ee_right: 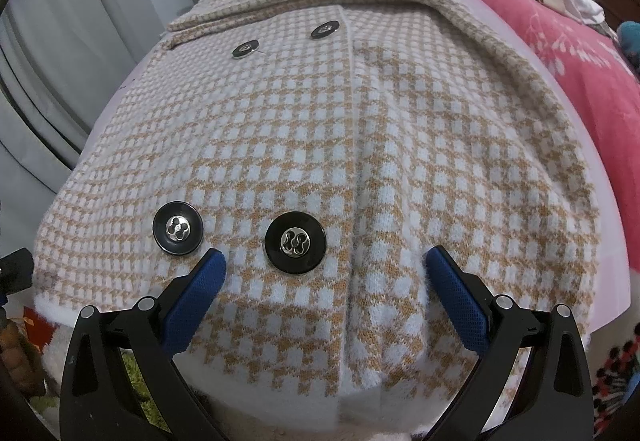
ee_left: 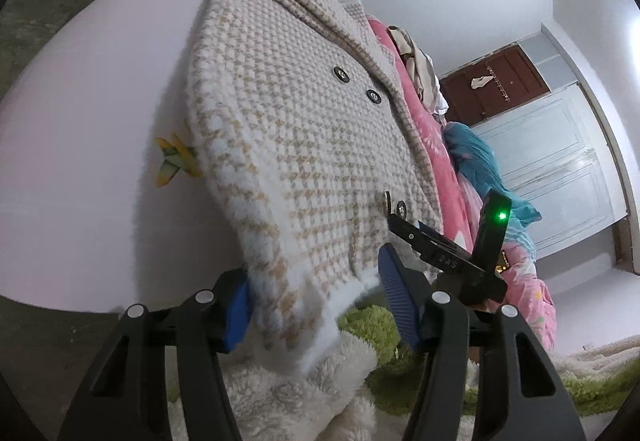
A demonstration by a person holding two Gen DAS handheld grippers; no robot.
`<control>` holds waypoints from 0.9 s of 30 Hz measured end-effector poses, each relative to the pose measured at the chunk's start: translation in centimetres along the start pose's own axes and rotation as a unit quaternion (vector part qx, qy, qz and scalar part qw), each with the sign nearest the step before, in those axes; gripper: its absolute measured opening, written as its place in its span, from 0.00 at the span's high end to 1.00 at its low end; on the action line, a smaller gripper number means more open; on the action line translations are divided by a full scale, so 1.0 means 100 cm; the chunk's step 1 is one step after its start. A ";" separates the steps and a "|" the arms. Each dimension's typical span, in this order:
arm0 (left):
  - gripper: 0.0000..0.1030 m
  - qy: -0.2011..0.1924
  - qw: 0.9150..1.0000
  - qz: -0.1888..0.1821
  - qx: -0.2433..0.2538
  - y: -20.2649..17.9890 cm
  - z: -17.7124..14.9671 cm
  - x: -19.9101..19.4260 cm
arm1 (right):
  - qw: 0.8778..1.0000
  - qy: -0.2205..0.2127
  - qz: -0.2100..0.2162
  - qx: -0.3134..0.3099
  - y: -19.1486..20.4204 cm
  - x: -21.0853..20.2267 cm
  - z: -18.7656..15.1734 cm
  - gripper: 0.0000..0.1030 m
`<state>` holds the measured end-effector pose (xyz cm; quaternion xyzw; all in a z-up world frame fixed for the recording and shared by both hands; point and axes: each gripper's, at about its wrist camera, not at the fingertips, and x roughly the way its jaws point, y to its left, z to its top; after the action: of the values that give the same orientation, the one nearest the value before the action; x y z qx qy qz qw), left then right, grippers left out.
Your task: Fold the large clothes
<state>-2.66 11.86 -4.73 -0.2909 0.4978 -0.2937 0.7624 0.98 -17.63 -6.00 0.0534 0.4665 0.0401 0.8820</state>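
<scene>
1. Across the pale pink surface [ee_left: 92, 89], whether tabletop or bed cannot be told, a large knitted coat [ee_left: 288, 129] is spread flat, front side up, with its hem hanging over the near edge.
2. No fold is seen yet: the collar lies at the far end and the body is laid out to its full length, so nearly all of the folding is judged to be left.
3. The left gripper [ee_left: 316, 301] is set around the hem corner; its blue ribbed fingers [ee_left: 400, 305] stand apart with the fabric between them, and no firm pinch is seen.
4. The right gripper [ee_right: 326, 289] is held over the lower front of the coat, its fingers wide apart and closed on nothing.
5. The coat is a thick, fuzzy knit in a tan and white houndstooth check, edged with a white border.
6. Round black buttons [ee_right: 295, 243] with metal centres are sewn in pairs.
7. Beside the coat a pink floral blanket [ee_right: 560, 29] is bunched.
</scene>
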 end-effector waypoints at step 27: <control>0.58 0.056 0.994 0.088 0.043 -0.010 -0.007 0.031 | 1.000 -0.001 0.000 0.001 -0.001 0.001 0.000 0.06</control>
<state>-2.42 8.80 -6.04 -0.1960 0.5502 -0.2623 0.7681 1.09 -17.73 -6.09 0.0540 0.4653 0.0396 0.8826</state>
